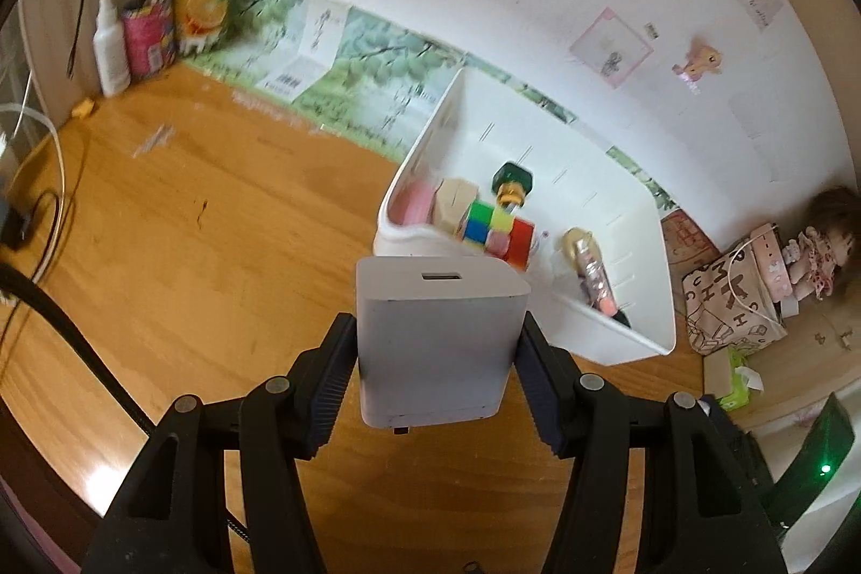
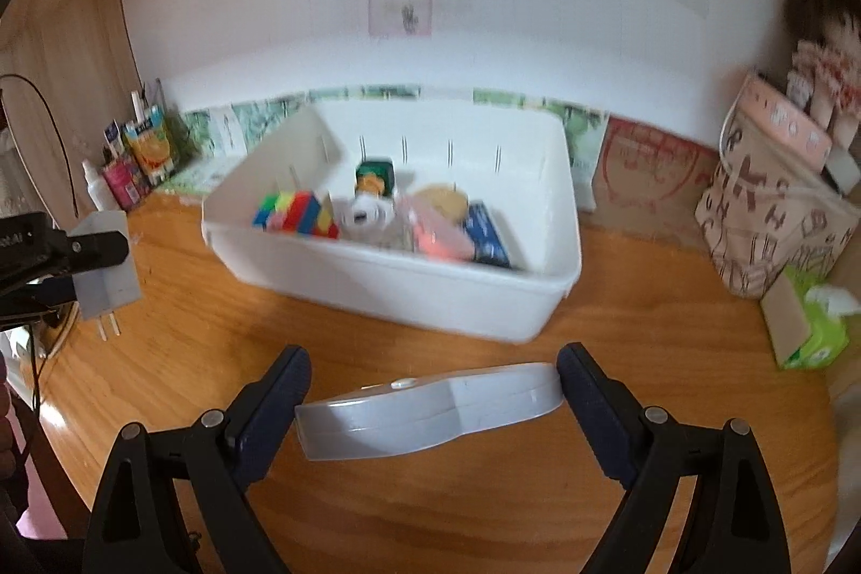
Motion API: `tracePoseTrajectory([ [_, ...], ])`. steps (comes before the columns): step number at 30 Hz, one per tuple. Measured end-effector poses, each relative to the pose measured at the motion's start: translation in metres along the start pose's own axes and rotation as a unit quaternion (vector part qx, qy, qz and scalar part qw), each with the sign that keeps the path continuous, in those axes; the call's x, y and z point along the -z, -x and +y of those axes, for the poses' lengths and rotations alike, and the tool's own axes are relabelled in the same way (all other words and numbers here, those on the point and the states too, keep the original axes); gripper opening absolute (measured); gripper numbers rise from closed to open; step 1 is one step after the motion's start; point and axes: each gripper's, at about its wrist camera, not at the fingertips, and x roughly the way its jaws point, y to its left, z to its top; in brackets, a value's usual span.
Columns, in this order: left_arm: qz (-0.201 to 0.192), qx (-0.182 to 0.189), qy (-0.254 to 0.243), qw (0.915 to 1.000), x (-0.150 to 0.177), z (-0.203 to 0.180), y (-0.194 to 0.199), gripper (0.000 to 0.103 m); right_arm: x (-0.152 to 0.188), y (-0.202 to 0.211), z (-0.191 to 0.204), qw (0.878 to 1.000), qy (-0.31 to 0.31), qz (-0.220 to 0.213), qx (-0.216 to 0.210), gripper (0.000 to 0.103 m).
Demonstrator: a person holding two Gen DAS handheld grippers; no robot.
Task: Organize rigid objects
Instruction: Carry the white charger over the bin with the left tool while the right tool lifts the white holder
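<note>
The left gripper (image 1: 438, 353) had its fingers clamped on a white charger (image 1: 436, 337); the right gripper (image 2: 430, 404) gripped a flat white case (image 2: 430, 412), both above the desk (image 2: 484, 509) near the bin (image 2: 376, 283)

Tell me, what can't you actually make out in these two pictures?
- Right wrist view: things inside the white bin are smeared by motion blur; only the colour cube reads clearly.
- Right wrist view: the flat white object between the right gripper's fingers is unidentifiable.
- Left wrist view: the white charger in the left gripper hides the bin's near wall and its own prongs.
</note>
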Motion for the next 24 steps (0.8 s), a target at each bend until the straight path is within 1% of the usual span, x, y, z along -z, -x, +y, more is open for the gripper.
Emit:
tracePoseTrajectory([
  [2, -0.007, 0.002, -0.012, 0.9999, -0.008, -0.006, 0.001, 0.062, -0.008, 0.003, 0.0, 1.0, 0.002, -0.01, 0.002, 0.093],
  [6, -0.022, 0.02, -0.036, 0.9989, -0.023, -0.017, 0.005, 0.062, -0.025, 0.006, -0.002, 0.999, 0.005, -0.03, 0.01, 0.093],
  [13, -0.041, 0.041, -0.08, 0.9951, -0.044, -0.041, 0.007, 0.062, -0.052, 0.006, -0.008, 0.998, 0.001, -0.059, 0.021, 0.093],
  [21, -0.051, 0.043, -0.119, 0.9906, -0.06, -0.062, -0.005, 0.062, -0.077, 0.001, -0.016, 0.996, -0.004, -0.084, 0.029, 0.093],
  [22, -0.051, 0.043, -0.121, 0.9904, -0.061, -0.063, -0.006, 0.062, -0.08, -0.001, -0.016, 0.996, -0.004, -0.085, 0.029, 0.088],
  [24, -0.05, 0.044, -0.127, 0.9897, -0.065, -0.068, -0.013, 0.062, -0.085, -0.004, -0.017, 0.995, -0.001, -0.093, 0.024, 0.085],
])
